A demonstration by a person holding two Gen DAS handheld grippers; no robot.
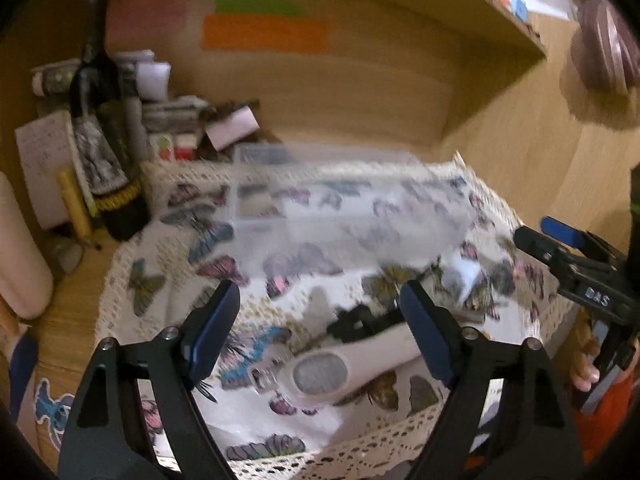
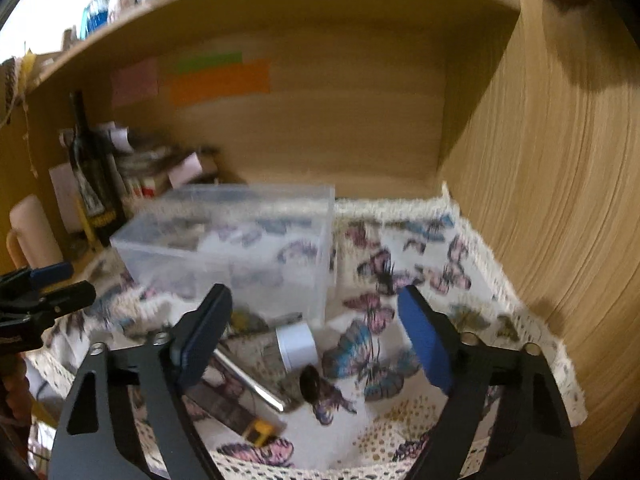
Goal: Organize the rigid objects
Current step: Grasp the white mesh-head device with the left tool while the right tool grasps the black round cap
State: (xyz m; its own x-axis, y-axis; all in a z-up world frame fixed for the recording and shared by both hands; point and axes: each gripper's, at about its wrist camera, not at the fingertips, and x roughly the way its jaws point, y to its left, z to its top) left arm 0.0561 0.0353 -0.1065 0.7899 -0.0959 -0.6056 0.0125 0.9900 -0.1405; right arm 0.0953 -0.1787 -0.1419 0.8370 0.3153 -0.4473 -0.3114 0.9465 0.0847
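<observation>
A clear plastic box stands on a butterfly-print cloth; it also shows in the right wrist view. My left gripper is open above a pale handled tool with a grey round pad and a black clip. My right gripper is open above a small jar with a white cap, a metal rod, a dark round cap and a flat tool with a yellow end. The right gripper shows at the right edge of the left wrist view. Both views are blurred.
A dark bottle, stacked papers and small boxes and a pink cylinder crowd the back left of the wooden shelf nook. A wooden side wall rises on the right. Coloured sticky notes hang on the back panel.
</observation>
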